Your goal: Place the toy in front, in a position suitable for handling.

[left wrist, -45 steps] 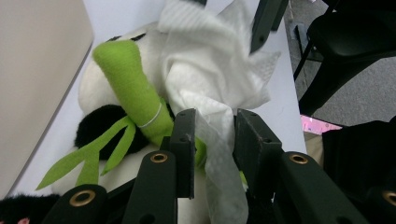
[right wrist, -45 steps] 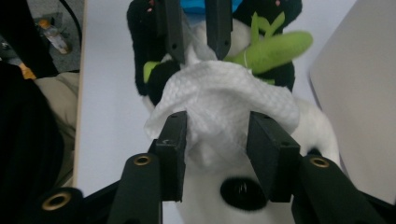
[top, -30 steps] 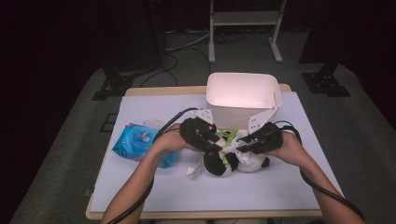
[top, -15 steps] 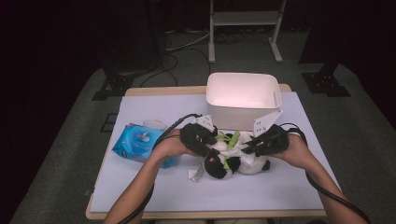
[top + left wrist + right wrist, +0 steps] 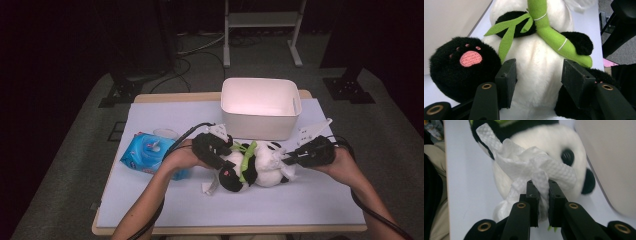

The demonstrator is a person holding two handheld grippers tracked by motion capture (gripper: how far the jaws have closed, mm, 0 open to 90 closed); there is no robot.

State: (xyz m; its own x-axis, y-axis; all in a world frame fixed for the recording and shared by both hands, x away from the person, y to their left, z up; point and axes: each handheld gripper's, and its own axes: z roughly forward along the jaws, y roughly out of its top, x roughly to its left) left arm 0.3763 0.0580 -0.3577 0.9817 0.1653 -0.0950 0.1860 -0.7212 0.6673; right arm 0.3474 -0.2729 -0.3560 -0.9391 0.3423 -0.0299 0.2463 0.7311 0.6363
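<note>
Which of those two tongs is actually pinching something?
The right tongs: they are shut on a white wipe against the toy panda's face. The left tongs straddle its belly with a gap on both sides.

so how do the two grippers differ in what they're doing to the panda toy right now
The left gripper straddles the panda toy belly, jaws wide and just been opening; the right gripper is shut on a white wipe at the panda's head. Left sits by the feet, right by the face. Both are hand-held.

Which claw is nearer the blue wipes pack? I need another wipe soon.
Left. The left claw straddles the plush panda just right of the blue wipes pack. The right claw, pinching a white wipe, sits beyond the panda's head, farther away.
</note>
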